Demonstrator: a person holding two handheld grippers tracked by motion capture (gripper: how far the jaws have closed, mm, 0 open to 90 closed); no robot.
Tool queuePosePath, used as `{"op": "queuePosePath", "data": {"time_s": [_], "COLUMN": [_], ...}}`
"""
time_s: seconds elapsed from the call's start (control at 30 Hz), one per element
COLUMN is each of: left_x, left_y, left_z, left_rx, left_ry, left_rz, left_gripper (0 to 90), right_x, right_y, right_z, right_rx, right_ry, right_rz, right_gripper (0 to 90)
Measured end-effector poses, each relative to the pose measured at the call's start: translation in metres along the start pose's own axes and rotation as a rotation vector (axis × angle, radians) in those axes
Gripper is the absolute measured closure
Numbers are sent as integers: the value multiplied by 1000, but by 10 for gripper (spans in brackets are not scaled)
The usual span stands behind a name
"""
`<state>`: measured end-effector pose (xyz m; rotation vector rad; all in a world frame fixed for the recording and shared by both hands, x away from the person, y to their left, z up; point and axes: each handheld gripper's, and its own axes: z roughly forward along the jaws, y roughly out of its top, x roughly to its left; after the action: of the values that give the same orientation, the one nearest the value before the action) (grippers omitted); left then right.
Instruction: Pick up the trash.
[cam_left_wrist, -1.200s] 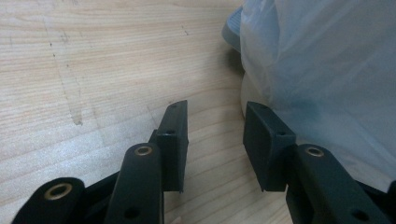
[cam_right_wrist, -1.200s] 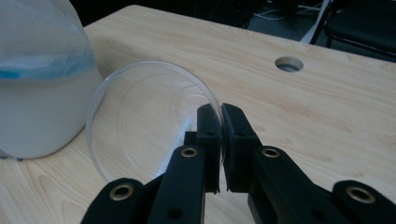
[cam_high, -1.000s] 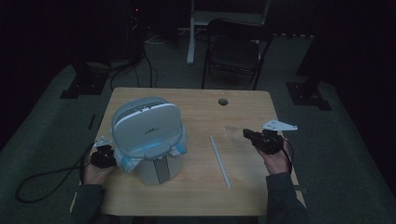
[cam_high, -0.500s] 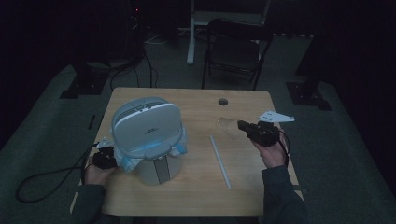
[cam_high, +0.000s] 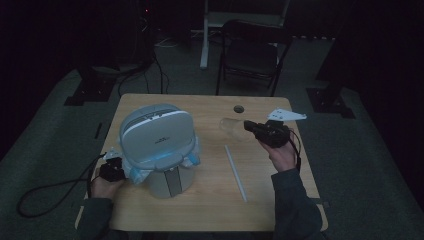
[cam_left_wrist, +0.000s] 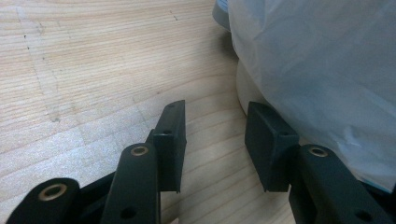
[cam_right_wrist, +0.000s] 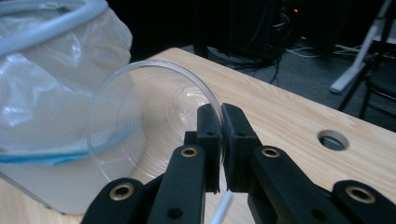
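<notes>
A white lidded bin (cam_high: 156, 141) lined with a pale plastic bag (cam_left_wrist: 322, 60) stands on the left half of the wooden table (cam_high: 210, 205). My left gripper (cam_high: 111, 170) rests low beside the bin's base. Its jaws are open on bare wood in the left gripper view (cam_left_wrist: 215, 114), with the bag just to their right. My right gripper (cam_high: 256, 129) hovers above the table's right side, shut on the rim of a clear plastic cup (cam_right_wrist: 149, 121) that lies on its side with its mouth towards the camera. The cup (cam_high: 231, 127) points towards the bin (cam_right_wrist: 42, 98). A white straw (cam_high: 235, 172) lies on the table.
A round cable hole (cam_high: 239, 108) sits near the table's far edge, also seen as a hole (cam_right_wrist: 332, 140) right of the jaws. A black chair (cam_high: 250, 55) and stand legs are behind the table. A cable (cam_high: 45, 197) trails off the left side.
The right hand has lifted and moved left towards the bin, carrying the cup with it. The left hand has stayed where it was.
</notes>
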<state>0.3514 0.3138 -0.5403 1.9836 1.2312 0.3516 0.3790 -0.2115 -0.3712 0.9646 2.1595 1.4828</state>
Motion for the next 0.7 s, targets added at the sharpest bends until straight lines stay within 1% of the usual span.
{"op": "queuePosePath", "data": {"time_s": [0.17, 0.23, 0.33, 0.37, 0.47, 0.57, 0.67, 0.7], "left_x": [0, 0, -1, -1, -1, -1, -1, -1], "left_y": [0, 0, 0, 0, 0, 0, 0, 0], "left_z": [0, 0, 0, 0, 0, 0, 0, 0], "left_rx": [-1, -2, -2, -2, -1, -1, 0, 0], "left_ry": [0, 0, 4, 5, 4, 8, 8, 8], "left_rz": [-1, -1, 2, 2, 0, 5, 6, 6], "left_gripper": [595, 595, 596, 597, 597, 598, 599, 599], "right_x": [3, 5, 7, 8, 10, 13, 15, 16], "right_y": [4, 10, 13, 17, 20, 27, 30, 34], "right_z": [5, 9, 10, 12, 14, 18, 20, 22], "right_rx": [-7, -11, -16, -22, -28, -42, -46, -50], "right_ry": [19, 33, 38, 49, 57, 77, 81, 87], "right_rz": [0, -4, -7, -12, -13, -16, -22, -26], "right_gripper": [863, 863, 863, 863, 863, 863, 863, 863]}}
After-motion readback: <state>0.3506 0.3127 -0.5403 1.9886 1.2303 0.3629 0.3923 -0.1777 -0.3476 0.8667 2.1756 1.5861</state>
